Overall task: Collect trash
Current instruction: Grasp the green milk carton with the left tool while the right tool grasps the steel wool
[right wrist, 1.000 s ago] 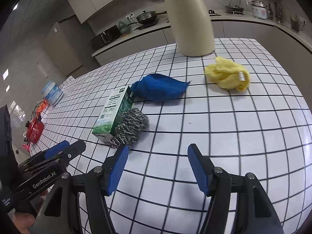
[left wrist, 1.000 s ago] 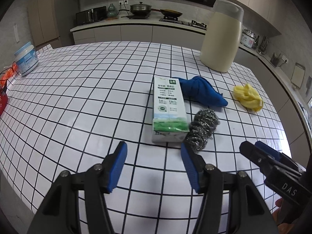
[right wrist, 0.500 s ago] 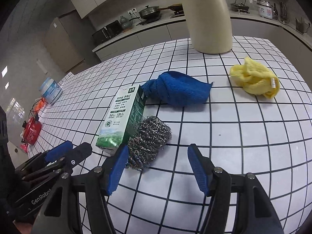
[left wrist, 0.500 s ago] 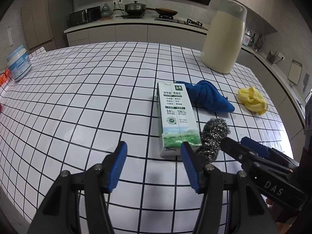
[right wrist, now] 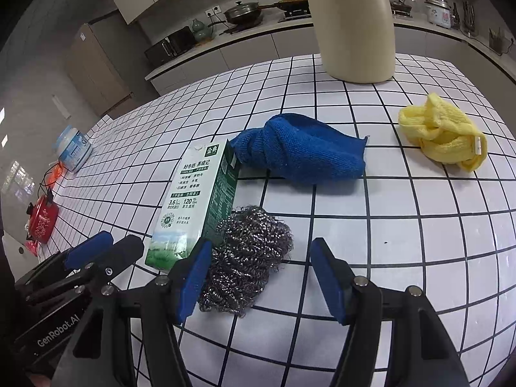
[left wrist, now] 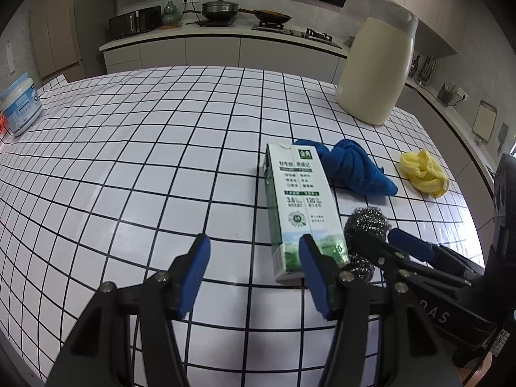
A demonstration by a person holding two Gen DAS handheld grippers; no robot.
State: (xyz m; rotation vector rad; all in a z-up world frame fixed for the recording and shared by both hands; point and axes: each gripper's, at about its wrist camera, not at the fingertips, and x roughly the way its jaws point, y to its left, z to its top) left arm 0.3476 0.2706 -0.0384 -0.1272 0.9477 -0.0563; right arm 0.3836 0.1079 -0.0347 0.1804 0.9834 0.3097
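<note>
On the white tabletop (left wrist: pixel 135 148) with the black grid lines, a white-and-green milk carton (left wrist: pixel 301 206) is lying flat on its side, printed face up, with its bottom end pointing at me. Tucked right up against the carton's right side is a grey steel-wool scouring ball (right wrist: pixel 248 258), and they look like they're touching. Just past the carton's far end there's a crumpled blue cloth (right wrist: pixel 303 153) that seems to touch the carton's top corner, though I can't quite tell. Further right, well apart from the rest, sits a bunched-up yellow cloth (right wrist: pixel 441 133).

My left tongs (left wrist: pixel 254 274) are spread wide open with nothing between the blue pads. From the left wrist view the right pad overlaps the carton's near end, so most of the carton sits off to the right of the gap rather than inside it.

My right tongs (right wrist: pixel 262 275) are also spread open and empty. The scouring ball sits just ahead of the left pad, partly inside the gap, with the carton just outside it on the left.

A tall cream-coloured jug (left wrist: pixel 375 64) with a pale lid stands at the far right side of the tabletop. A white tub (left wrist: pixel 21 104) with a blue label sits at the far left edge, and a small red kettle-like thing (right wrist: pixel 42 222) is near that same edge.
</note>
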